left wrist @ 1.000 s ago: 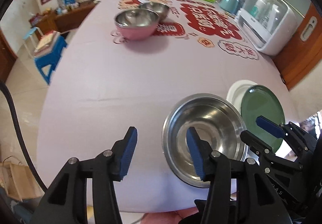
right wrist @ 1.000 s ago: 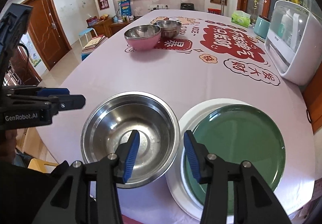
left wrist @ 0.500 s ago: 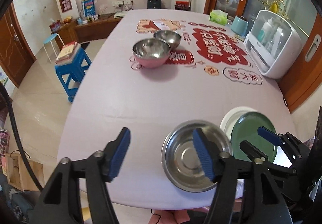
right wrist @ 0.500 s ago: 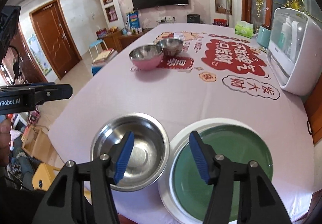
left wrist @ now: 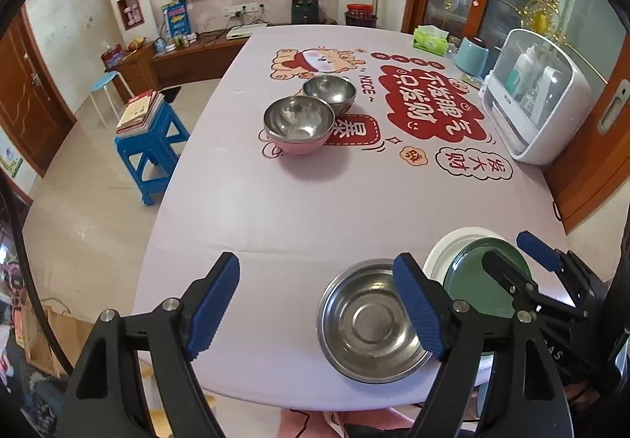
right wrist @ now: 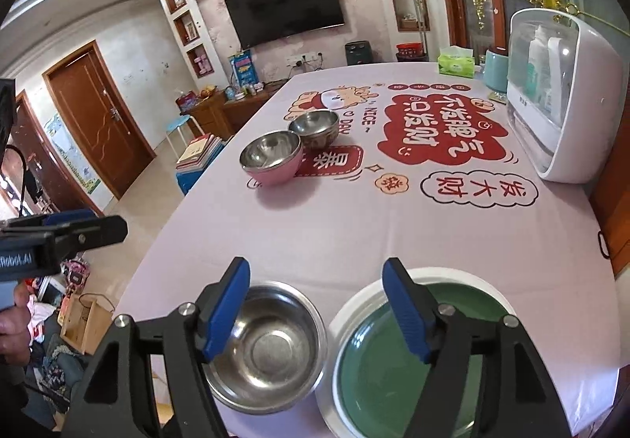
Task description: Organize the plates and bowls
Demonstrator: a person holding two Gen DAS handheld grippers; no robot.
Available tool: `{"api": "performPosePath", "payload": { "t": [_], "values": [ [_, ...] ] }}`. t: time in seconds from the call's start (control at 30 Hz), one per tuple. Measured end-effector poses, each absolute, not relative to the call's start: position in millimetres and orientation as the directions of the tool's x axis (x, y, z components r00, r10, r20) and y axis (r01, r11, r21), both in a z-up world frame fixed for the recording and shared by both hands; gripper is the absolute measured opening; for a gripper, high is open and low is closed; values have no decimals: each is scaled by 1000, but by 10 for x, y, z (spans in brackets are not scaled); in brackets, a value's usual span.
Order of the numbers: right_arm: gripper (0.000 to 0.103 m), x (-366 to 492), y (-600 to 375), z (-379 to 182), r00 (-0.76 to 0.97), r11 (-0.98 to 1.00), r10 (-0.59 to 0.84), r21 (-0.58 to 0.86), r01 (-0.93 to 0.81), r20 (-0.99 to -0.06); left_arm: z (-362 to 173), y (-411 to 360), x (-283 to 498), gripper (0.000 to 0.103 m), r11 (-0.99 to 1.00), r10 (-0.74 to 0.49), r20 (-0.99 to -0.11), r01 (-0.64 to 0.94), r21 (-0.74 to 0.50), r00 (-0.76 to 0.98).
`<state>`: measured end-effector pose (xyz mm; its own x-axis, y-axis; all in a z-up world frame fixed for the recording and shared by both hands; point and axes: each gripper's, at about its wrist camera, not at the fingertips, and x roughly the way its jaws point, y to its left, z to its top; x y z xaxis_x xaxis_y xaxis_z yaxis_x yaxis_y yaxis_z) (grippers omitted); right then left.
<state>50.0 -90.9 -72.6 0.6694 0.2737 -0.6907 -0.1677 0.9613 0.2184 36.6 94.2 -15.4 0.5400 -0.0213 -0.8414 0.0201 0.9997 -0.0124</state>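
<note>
Bowls and plates are found in two groups on a table (left wrist: 275,209) covered with a pale pink printed cloth. Going from left to right in the left wrist view, the left gripper (left wrist: 315,304) is seen above the near edge of the table; its jaws have just been opening and stand wide, with nothing between the blue pads and only bare cloth below them. Just right of it, a steel bowl (left wrist: 370,324) rests upright and empty near the table's front edge. Touching or nearly touching that bowl on its right, a green plate (left wrist: 472,292) lies on top of a white plate (left wrist: 445,245), the white rim showing around it. The right gripper (left wrist: 508,265) is seen over the green plate at the right edge of this view.

In the right wrist view, the right gripper (right wrist: 315,308) is held above the gap between steel bowl (right wrist: 267,351) and green plate (right wrist: 393,379); its jaws have likewise just been opening, are spread wide, and grip nothing. Part of the left gripper is visible at the far left, held by a hand (right wrist: 13,324).

Farther back, mid-table, a pink bowl with a steel lining (left wrist: 297,125) stands just beside a smaller steel bowl (left wrist: 330,92), the two touching or nearly so. A white cabinet with a clear lid (left wrist: 539,95) is noted at the right edge of the table.
</note>
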Motion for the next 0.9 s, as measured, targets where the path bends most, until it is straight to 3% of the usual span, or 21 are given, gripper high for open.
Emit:
{"api": "performPosePath", "payload": {
  "t": [0.5,0.9],
  "values": [
    [70,713,-5,-531,712,979,99,196,55,-695,-91,1698,920,80,959,-168,-850,281,-25,499],
    [70,892,579,-375,694,953,30,230,197,-719,-41,2462,1417,80,931,-241,-864,357,-78,441]
  ]
}}
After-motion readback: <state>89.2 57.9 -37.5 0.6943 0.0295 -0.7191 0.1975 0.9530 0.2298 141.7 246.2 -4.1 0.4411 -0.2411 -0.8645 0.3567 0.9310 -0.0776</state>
